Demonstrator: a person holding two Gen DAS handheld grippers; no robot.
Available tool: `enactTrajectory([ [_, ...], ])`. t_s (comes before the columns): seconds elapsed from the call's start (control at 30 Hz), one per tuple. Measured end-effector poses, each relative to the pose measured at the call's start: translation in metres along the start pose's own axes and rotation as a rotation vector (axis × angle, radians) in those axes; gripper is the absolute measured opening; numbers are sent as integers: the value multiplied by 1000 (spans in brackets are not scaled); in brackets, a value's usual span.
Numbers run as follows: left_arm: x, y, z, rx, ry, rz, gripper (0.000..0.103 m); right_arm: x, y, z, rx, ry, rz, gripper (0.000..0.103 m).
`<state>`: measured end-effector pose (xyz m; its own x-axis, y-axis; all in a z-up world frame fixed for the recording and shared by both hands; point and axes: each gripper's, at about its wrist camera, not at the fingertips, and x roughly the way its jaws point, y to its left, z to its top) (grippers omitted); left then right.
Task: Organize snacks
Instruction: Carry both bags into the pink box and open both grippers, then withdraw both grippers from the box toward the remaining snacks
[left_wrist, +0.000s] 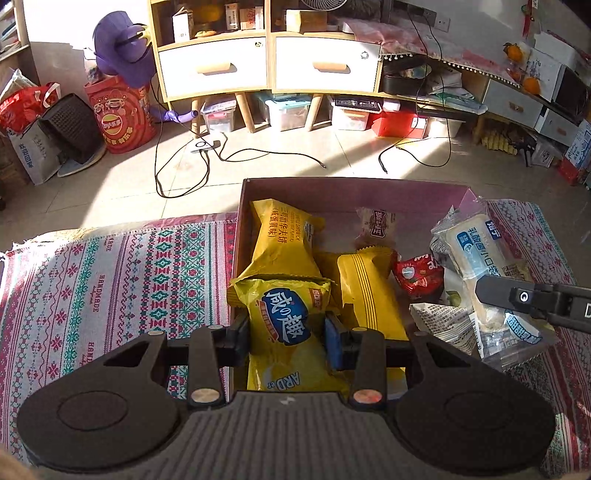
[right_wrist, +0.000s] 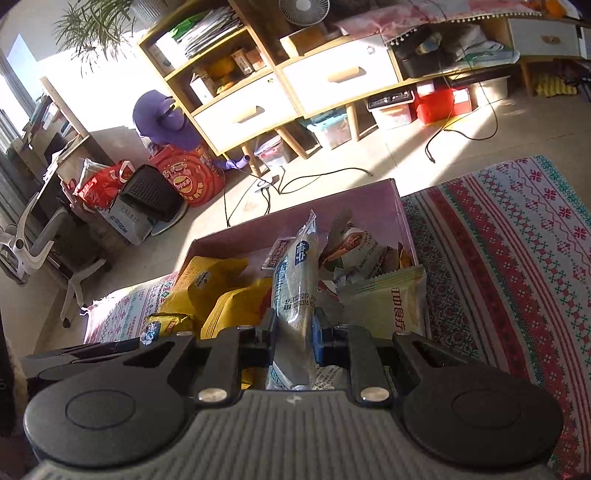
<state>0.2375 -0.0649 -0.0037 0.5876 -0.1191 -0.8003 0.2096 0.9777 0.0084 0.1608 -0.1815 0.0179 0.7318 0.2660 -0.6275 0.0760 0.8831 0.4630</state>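
Left wrist view: the left gripper (left_wrist: 286, 334) is clamped on a glossy yellow snack packet (left_wrist: 284, 328) with a blue oval label; the packet's lower end is cut off behind the gripper body. It hangs over the near-left part of an open cardboard box (left_wrist: 354, 194) with a pinkish inner wall, which stands on a woven cloth (left_wrist: 110, 280) patterned in red, green and white — what carries the cloth cannot be made out. In the box lie a crinkled yellow wafer packet (left_wrist: 284, 236), a ribbed yellow packet (left_wrist: 365, 291) and a small red foil packet (left_wrist: 417, 275); their lower parts are hidden under one another.

Right wrist view: the right gripper (right_wrist: 293, 338) is closed tight on a clear, pillow-shaped bread packet (right_wrist: 295, 291), held edge-on above the box's right part, so its printing is mostly illegible. A pale yellow packet (right_wrist: 388, 302) with a serrated edge lies just beside it. In the left view the right gripper enters only as a dark bar — its fingertips are cut off by the frame.
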Motion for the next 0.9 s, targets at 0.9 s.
enactTrajectory([
  [0.9, -33, 0, -24, -12, -73, -45, 81, -31, 19, -2, -88, -32, -23, 57],
])
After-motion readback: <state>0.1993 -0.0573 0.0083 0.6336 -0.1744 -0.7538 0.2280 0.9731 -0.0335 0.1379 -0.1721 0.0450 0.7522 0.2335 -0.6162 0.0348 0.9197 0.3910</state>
